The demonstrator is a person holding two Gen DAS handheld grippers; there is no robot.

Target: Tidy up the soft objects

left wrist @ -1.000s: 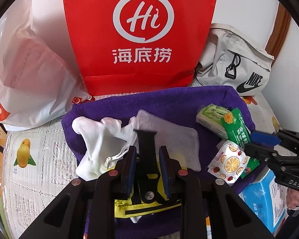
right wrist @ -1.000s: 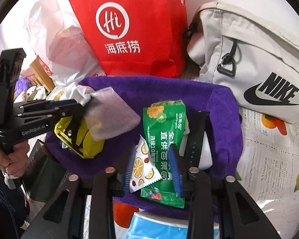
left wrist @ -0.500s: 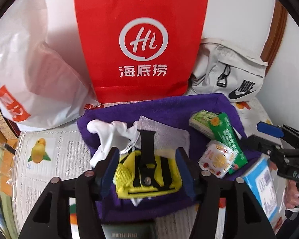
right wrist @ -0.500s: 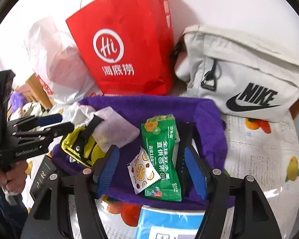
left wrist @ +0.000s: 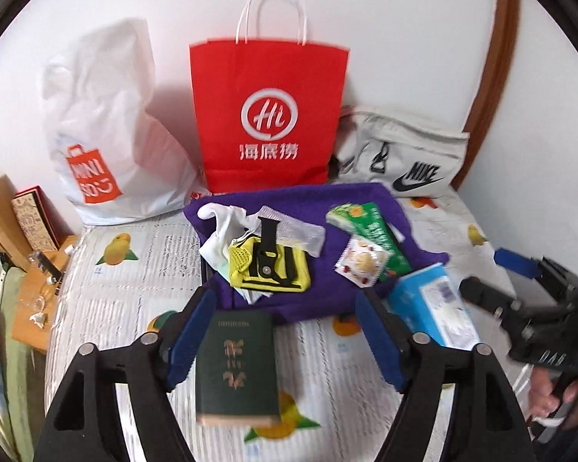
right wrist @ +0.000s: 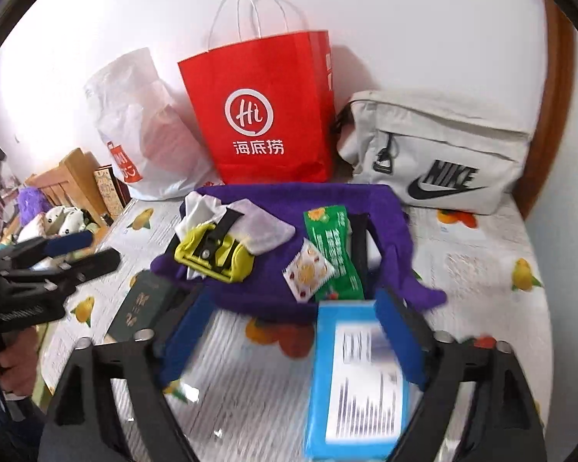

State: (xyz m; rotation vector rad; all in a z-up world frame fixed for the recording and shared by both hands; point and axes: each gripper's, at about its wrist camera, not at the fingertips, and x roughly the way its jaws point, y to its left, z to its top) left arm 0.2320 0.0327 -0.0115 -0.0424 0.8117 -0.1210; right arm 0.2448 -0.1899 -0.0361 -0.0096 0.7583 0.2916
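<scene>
A purple towel (left wrist: 327, 292) (right wrist: 273, 208) lies on the table. On it lie a yellow pouch with a black strap (left wrist: 273, 269) (right wrist: 212, 258), a white cloth (left wrist: 219, 231), a grey mesh bag (left wrist: 300, 231), a green snack packet (left wrist: 381, 238) (right wrist: 331, 250) and a small fruit sachet (left wrist: 360, 263) (right wrist: 308, 273). My left gripper (left wrist: 283, 342) is open and empty, pulled back above a dark green booklet (left wrist: 237, 365). My right gripper (right wrist: 293, 342) is open and empty above a blue tissue pack (right wrist: 356, 381).
A red paper bag (left wrist: 269, 115), a white plastic bag (left wrist: 104, 134) and a grey Nike bag (left wrist: 404, 158) stand against the back wall. Boxes (left wrist: 31, 215) sit at the left. The tablecloth (left wrist: 127, 281) has fruit prints.
Both grippers opened and let go of the yellow pouch and the snack packets, then drew back from the towel. The booklet and tissue pack came into view.
</scene>
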